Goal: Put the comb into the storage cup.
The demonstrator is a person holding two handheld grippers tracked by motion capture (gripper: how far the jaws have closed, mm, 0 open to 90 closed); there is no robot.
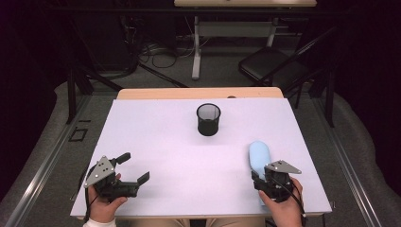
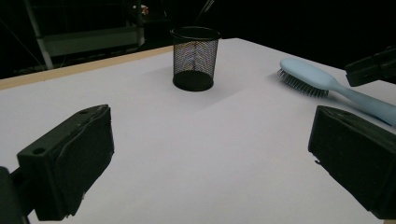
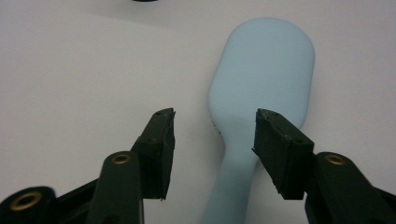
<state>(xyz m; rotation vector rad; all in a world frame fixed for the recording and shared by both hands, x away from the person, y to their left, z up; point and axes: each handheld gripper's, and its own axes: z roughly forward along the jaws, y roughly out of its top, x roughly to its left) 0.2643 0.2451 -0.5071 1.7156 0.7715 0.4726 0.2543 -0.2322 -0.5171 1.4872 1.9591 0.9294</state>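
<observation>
A light blue hairbrush lies bristles down on the white table at the front right, its head pointing away from me. My right gripper hovers over the brush's handle. In the right gripper view its jaws stand open on either side of the brush where handle meets head, and the pads do not touch it. A black mesh cup stands upright at the centre back. My left gripper rests open and empty at the front left, facing the cup and the brush.
Beyond the table's far wooden edge are a black folding chair, a desk's white leg and loose cables on the floor. Wide bare tabletop lies between the two grippers and in front of the cup.
</observation>
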